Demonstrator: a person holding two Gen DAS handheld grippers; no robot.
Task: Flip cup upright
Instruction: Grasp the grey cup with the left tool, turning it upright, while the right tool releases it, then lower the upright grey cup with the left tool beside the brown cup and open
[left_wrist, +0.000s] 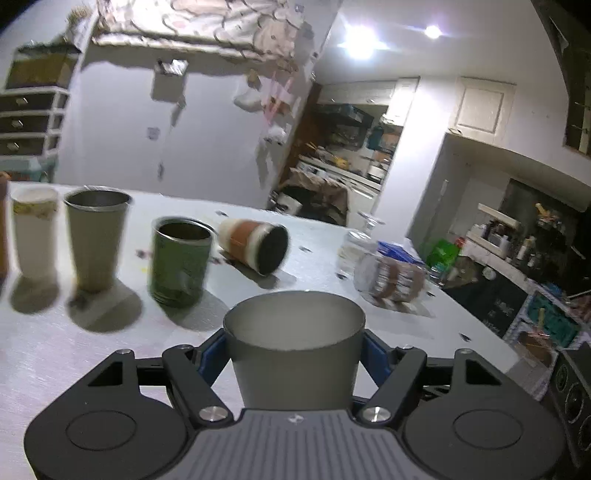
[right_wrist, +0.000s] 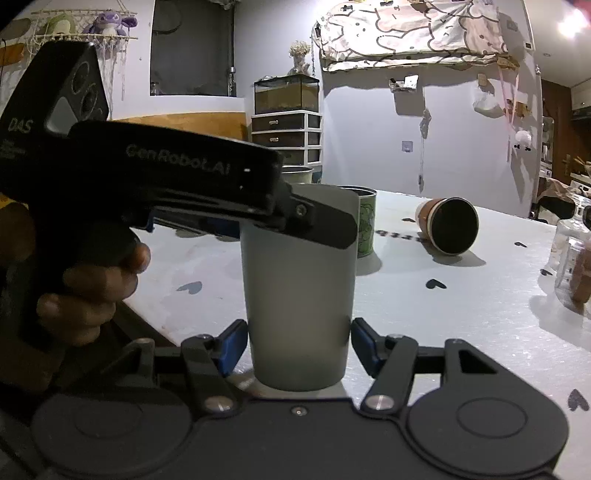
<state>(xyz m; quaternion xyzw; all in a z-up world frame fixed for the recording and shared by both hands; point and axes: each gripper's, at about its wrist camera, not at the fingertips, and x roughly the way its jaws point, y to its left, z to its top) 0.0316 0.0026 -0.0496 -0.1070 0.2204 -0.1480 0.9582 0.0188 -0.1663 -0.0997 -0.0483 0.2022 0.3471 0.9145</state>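
While the white table (right_wrist: 461, 314) is carrying the whole row of vessels, the grey cup (right_wrist: 297, 295) is standing upright on it near the front edge, mouth up. The left gripper (left_wrist: 295, 343) is closing on this cup just below the rim, its blue pads (left_wrist: 375, 354) pressing against both sides of the wall. The right gripper (right_wrist: 297, 347) is spreading its jaws around the cup's lower part, the pads appearing to stand slightly clear of the wall, though the angle is leaving this uncertain. Beyond, a steel tumbler (left_wrist: 96, 240) and a white paper cup (left_wrist: 35, 236) are standing upright, a green can (left_wrist: 180, 262) is standing beside them, and a brown-banded cup (left_wrist: 255, 242) is lying on its side. A glass jar (left_wrist: 388, 277) is lying to the right.
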